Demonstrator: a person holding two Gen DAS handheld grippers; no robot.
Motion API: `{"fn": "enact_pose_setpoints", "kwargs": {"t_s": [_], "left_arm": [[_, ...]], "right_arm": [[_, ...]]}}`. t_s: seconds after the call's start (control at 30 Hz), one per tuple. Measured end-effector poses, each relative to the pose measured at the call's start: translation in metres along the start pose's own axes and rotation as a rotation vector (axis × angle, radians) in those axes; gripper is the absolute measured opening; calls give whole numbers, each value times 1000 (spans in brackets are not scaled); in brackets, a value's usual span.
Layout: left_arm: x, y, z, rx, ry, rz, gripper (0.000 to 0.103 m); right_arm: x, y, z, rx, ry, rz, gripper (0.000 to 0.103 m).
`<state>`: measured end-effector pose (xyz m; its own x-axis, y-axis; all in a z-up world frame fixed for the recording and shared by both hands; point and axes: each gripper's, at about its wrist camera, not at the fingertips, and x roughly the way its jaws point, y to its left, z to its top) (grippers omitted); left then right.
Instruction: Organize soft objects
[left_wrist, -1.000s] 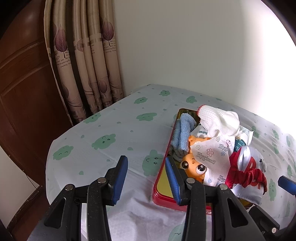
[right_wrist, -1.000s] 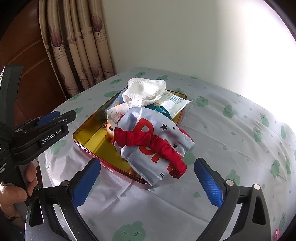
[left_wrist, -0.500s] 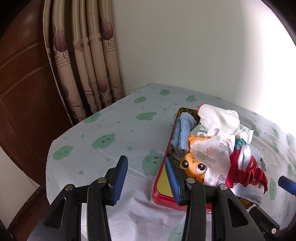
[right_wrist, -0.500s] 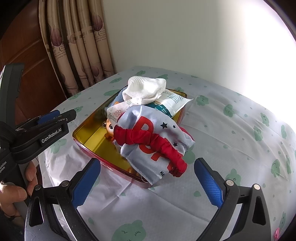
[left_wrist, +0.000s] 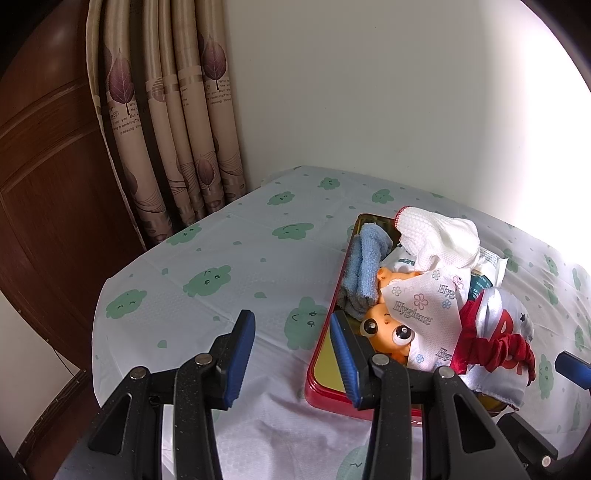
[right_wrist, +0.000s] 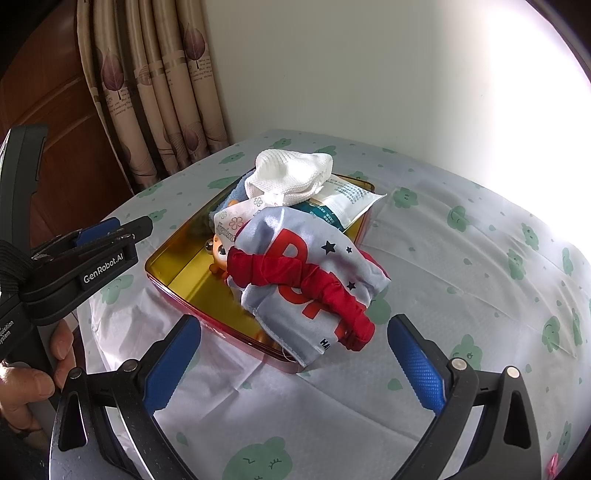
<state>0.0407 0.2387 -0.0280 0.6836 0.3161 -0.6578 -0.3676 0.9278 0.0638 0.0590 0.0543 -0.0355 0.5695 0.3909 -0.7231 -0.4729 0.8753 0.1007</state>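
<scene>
A red tin tray (left_wrist: 318, 384) (right_wrist: 173, 291) with a gold inside sits on the table, piled with soft things. In it lie a blue towel (left_wrist: 365, 266), a white knit glove (left_wrist: 437, 240) (right_wrist: 291, 175), an orange big-eyed toy (left_wrist: 384, 332), a Hygiene tissue pack (left_wrist: 424, 306), and a pale cloth with red letters (right_wrist: 295, 258) wrapped by a red scrunchie (right_wrist: 314, 284) (left_wrist: 495, 347). My left gripper (left_wrist: 291, 343) hovers open beside the tray's near left corner, holding nothing. My right gripper (right_wrist: 293, 360) stands wide open in front of the cloth, empty.
A white tablecloth with green clouds (left_wrist: 207, 280) (right_wrist: 480, 266) covers the table. Beige leaf-print curtains (left_wrist: 177, 122) and a brown wooden door (left_wrist: 48, 177) stand at the left, a white wall behind. A hand (right_wrist: 26, 384) holds the left gripper's handle (right_wrist: 74, 269).
</scene>
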Motion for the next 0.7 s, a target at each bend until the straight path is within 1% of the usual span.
{"fn": "enact_pose_setpoints", "kwargs": {"t_s": [0.7], "left_arm": [[0, 0, 0, 4, 2, 2, 43]], "right_arm": [[-1, 4, -5, -6, 12, 10, 100]]}}
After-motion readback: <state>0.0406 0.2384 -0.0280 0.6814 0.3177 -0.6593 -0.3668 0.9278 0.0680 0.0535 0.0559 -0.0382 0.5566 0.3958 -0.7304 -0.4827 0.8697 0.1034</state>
